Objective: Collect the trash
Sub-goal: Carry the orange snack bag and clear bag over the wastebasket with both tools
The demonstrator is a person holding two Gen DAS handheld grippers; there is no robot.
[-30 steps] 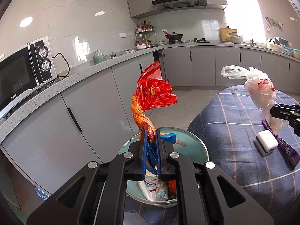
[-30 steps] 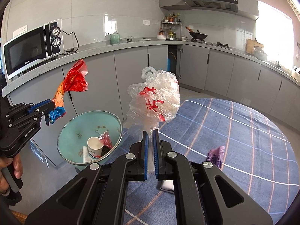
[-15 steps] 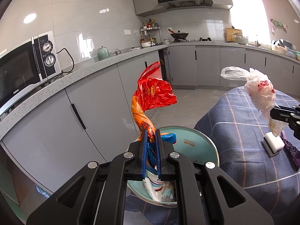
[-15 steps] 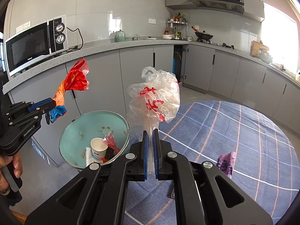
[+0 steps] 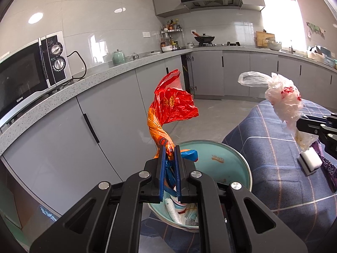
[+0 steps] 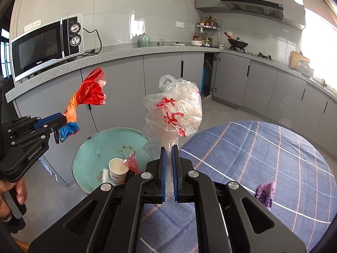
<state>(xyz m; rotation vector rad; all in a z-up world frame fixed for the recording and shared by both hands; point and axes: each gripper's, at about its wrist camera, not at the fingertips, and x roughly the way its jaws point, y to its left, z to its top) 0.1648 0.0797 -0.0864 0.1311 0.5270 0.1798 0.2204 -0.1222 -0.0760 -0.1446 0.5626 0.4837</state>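
The left hand-held gripper (image 5: 169, 150) pinches the red bag (image 5: 171, 105); the right hand-held gripper (image 6: 168, 150) pinches the clear bag (image 6: 174, 111).

Red-orange bag (image 5: 170, 107), teal bin (image 6: 92, 154)

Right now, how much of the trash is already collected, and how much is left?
Done: a paper cup and wrappers lie in the teal bin. In hand: the left tongs grip a red bag above the bin; the right tongs grip a clear bag. Left: dropping both, then the purple wrapper and white block on the checked cloth.
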